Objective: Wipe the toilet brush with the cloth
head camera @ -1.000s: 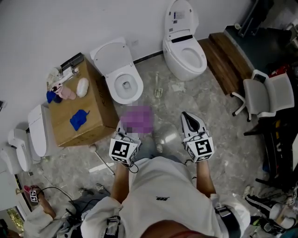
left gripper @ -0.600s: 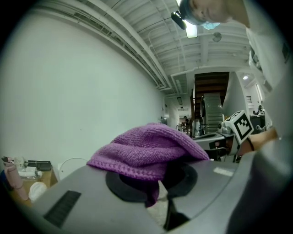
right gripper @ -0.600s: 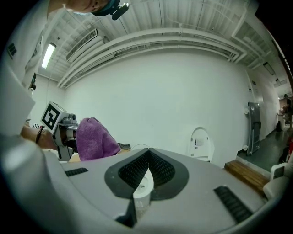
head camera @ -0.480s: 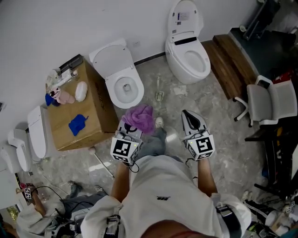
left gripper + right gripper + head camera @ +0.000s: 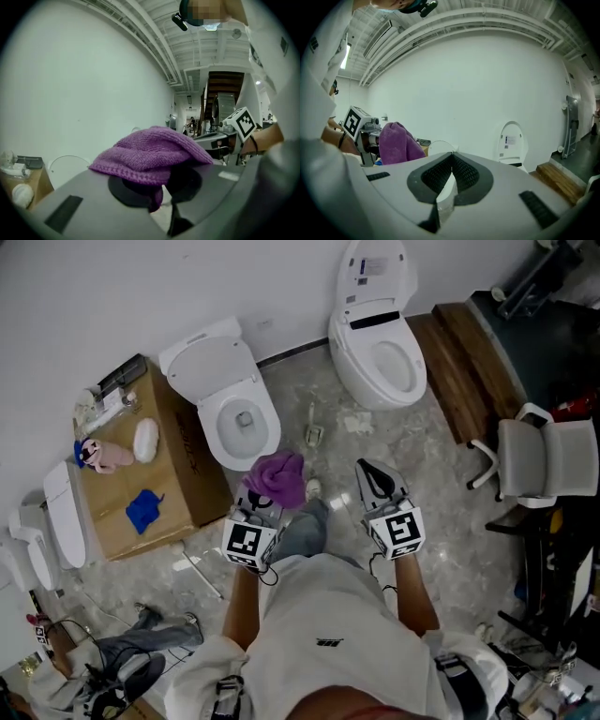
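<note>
My left gripper [image 5: 265, 495] is shut on a bunched purple cloth [image 5: 277, 478], which drapes over its jaws [image 5: 154, 157] and hides the fingertips. My right gripper [image 5: 368, 470] is held level beside it, jaws shut with nothing between the pads [image 5: 451, 157]. The purple cloth [image 5: 396, 143] shows at the left of the right gripper view. On the floor between the two toilets stands what looks like a toilet brush in its holder [image 5: 313, 427], ahead of both grippers and apart from them. A white stick-like tool [image 5: 198, 569] lies on the floor by the box.
Two white toilets [image 5: 232, 405] [image 5: 377, 332] stand against the wall. A cardboard box [image 5: 141, 474] at left carries a blue rag [image 5: 142, 509] and small items. A wooden bench [image 5: 466, 357] and an office chair [image 5: 546, 457] are at right. Cables and clutter lie at lower left.
Both grippers have moved forward toward the toilets, the cloth still in the left one. The toilets and the brush holder now sit closer in the head view.
</note>
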